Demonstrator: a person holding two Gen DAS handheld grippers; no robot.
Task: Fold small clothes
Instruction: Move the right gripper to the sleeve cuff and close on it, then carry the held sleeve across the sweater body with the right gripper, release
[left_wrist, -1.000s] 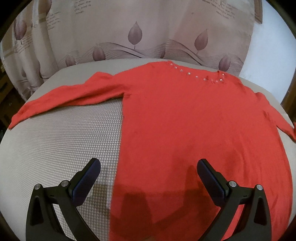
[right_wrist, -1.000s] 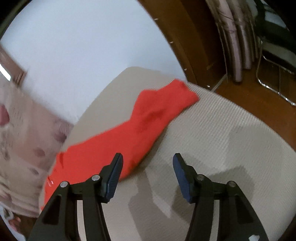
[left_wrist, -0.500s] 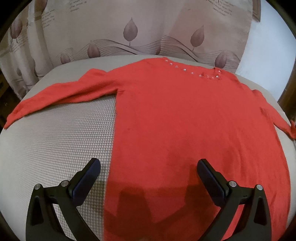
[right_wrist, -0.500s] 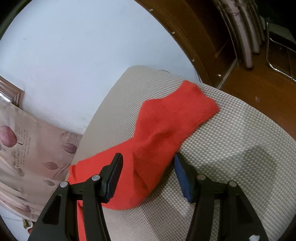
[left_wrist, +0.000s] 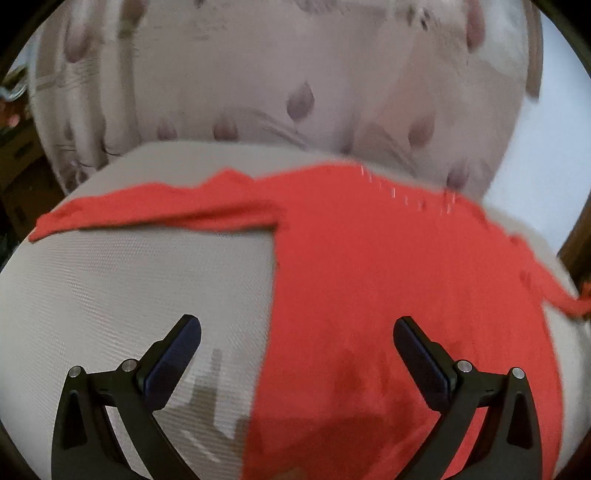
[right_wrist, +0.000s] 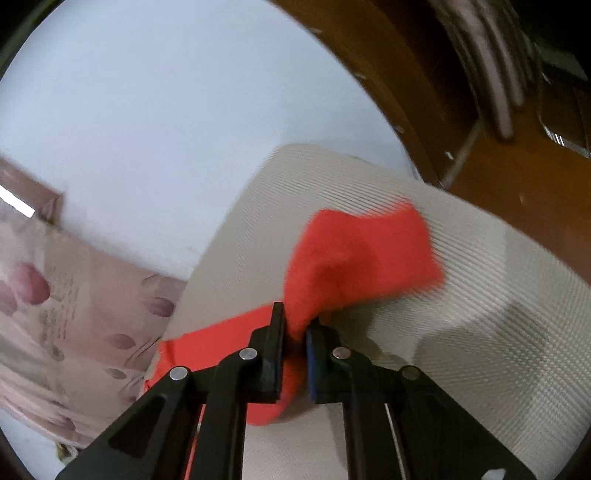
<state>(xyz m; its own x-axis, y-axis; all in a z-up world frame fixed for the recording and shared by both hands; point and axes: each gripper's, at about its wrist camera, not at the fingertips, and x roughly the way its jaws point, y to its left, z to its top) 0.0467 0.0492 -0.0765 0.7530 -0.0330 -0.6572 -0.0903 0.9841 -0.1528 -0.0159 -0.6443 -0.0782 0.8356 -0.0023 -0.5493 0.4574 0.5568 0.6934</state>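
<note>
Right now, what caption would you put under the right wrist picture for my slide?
The right gripper, shut on the red sweater's sleeve, lifts it off the beige cushion.

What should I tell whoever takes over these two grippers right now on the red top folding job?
Right gripper: shut on the sleeve of the red top, pinched partway along; the cuff end hangs free beyond the jaws.
Left gripper: open, empty, hovering over the top's near edge and the grey cushion.
The top lies spread flat on the cushion, its other sleeve stretched out to the side, neckline toward the curtain.
Done: one sleeve gripped. No fold made yet.
Left: probably bring this sleeve across the body, then the other sleeve, then fold the body.
</note>
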